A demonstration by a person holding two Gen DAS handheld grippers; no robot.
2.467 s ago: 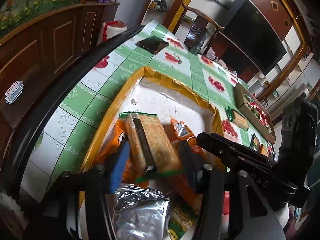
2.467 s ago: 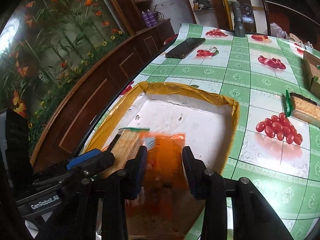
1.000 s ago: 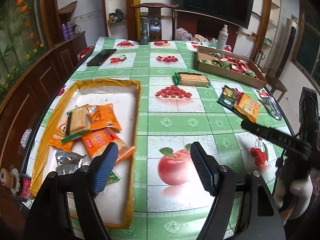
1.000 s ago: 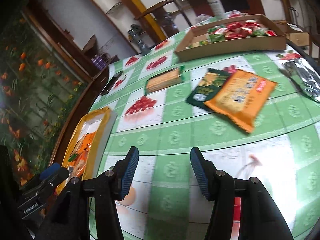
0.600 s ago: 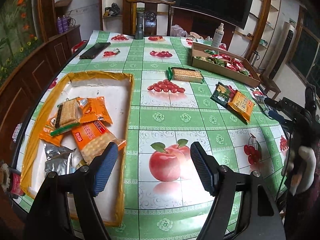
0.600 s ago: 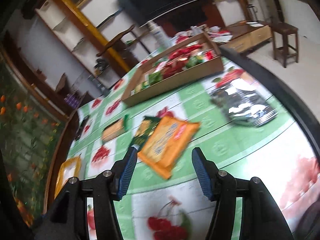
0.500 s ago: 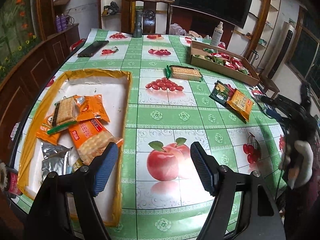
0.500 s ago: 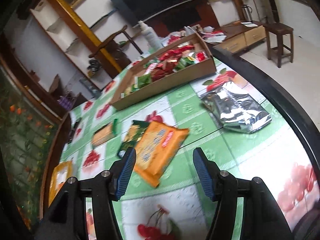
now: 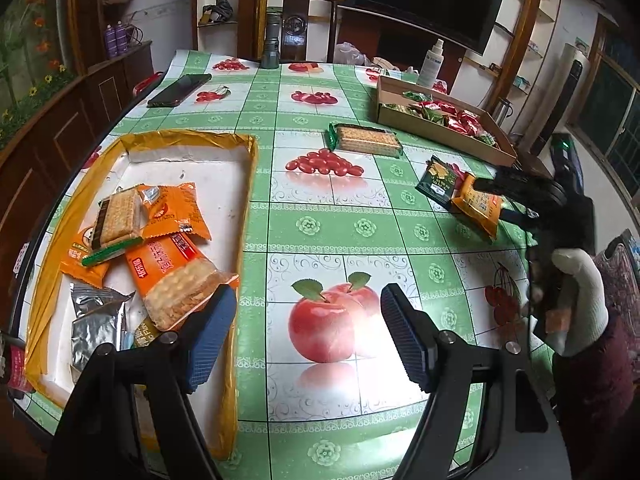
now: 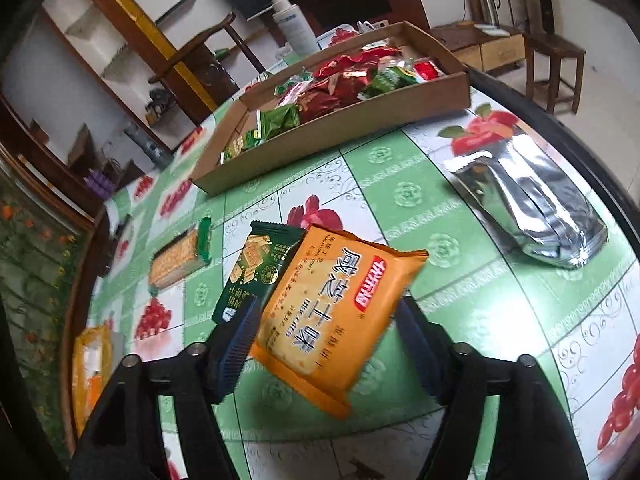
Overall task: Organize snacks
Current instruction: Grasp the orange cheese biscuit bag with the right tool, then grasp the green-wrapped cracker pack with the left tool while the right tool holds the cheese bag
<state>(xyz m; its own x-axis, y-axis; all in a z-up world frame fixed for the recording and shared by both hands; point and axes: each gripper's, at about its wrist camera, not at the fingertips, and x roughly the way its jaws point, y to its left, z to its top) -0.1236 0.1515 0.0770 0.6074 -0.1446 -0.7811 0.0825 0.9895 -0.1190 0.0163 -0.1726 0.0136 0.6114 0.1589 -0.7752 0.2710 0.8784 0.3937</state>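
- The orange cracker packet (image 10: 332,312) lies on the worktop (image 10: 460,320), overlapping a dark green packet (image 10: 252,268), near the cardboard box (image 10: 360,120) of sweets.
- The right gripper (image 10: 324,344) now straddles it; its fingers have just been opening and stand apart either side, not visibly pressing.
- A second ago the packet sat well ahead of these fingers; now it fills the gap, so a pickup looks imminent.
- The left gripper (image 9: 308,332) hangs empty, fingers apart, beside the yellow-rimmed tray (image 9: 244,208), which held snacks then as now.
- A silver pouch (image 10: 528,204) waits nearby.
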